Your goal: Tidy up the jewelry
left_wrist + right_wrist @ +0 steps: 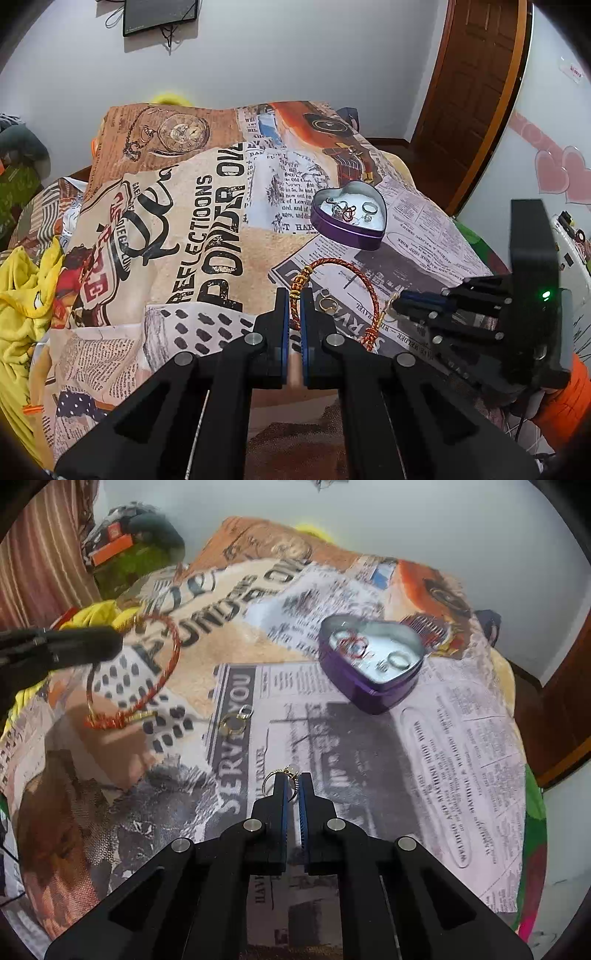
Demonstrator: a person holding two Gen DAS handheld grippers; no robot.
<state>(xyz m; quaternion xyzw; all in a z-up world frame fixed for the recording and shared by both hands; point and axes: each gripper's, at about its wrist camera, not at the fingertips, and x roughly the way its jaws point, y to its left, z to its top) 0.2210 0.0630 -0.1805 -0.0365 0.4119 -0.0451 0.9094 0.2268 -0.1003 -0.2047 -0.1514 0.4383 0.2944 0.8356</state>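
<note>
Left gripper clenched on red braided bracelet, frame centre; cord light, limp. Right gripper pinches gold ring, lower centre: tiny, slippery; grip the band. Heart tin upper right.

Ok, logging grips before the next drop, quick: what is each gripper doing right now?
Left gripper: closed on the red braided bracelet.
Right gripper: closed on a gold ring.
</note>
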